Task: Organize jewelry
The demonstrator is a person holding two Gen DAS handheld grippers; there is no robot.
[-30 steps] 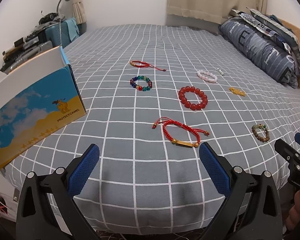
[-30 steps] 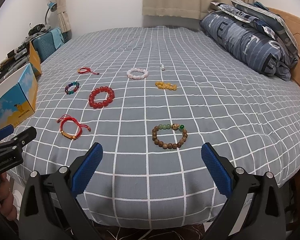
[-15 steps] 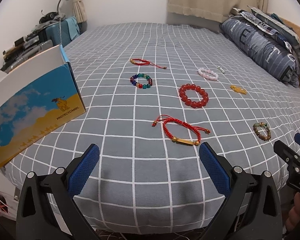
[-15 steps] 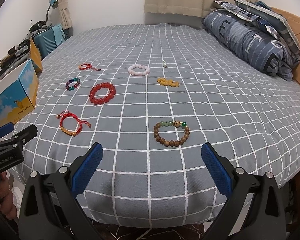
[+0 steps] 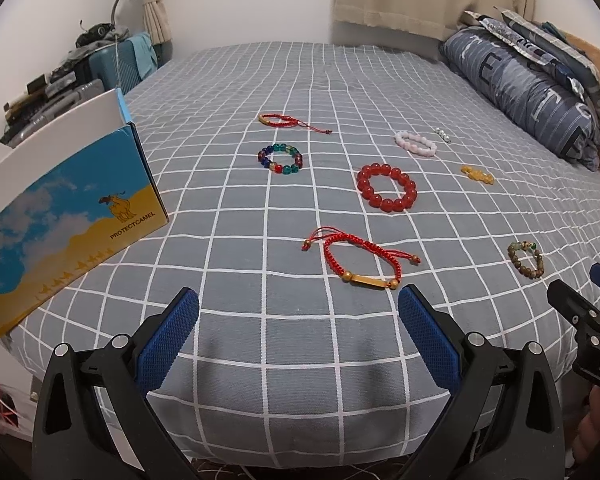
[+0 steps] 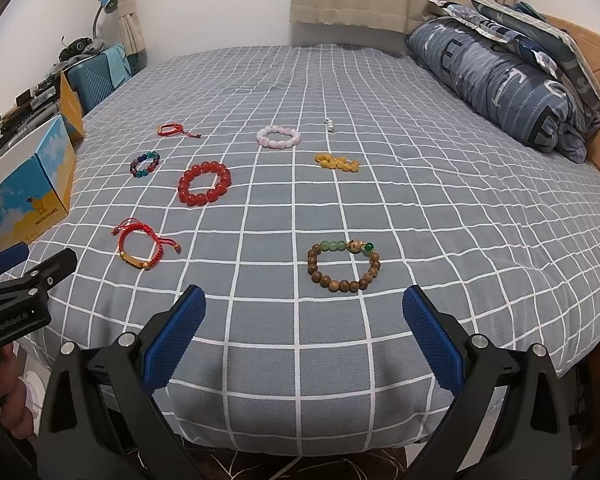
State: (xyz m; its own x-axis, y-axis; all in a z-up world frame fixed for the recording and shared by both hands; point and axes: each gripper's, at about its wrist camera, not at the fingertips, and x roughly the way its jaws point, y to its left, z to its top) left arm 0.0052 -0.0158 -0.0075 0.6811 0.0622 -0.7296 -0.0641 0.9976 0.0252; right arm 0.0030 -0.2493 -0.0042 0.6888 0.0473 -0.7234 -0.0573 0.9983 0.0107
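Several bracelets lie spread on a grey checked bed point(image 5: 300, 340). My left gripper point(image 5: 298, 312) is open and empty, just short of a red cord bracelet with a gold bar point(image 5: 362, 260). My right gripper point(image 6: 304, 312) is open and empty, just short of a brown wooden bead bracelet with green beads point(image 6: 344, 266). Farther off lie a big red bead bracelet point(image 5: 386, 188), a multicolour bead bracelet point(image 5: 280, 158), a second red cord bracelet point(image 5: 280, 121), a pink bead bracelet point(image 6: 279, 137), a yellow bead bracelet point(image 6: 336, 162) and a small white bead piece point(image 6: 330, 125).
An open blue and yellow cardboard box point(image 5: 60, 216) stands at the bed's left edge. Folded blue bedding point(image 6: 508, 80) lies along the right side by a wooden headboard. A cluttered shelf and blue suitcase point(image 5: 128, 64) stand left of the bed.
Both grippers have edged slightly forward over the bed's near edge, so the bracelets sit a little closer. Both stay open and empty; nothing on the bed has moved.
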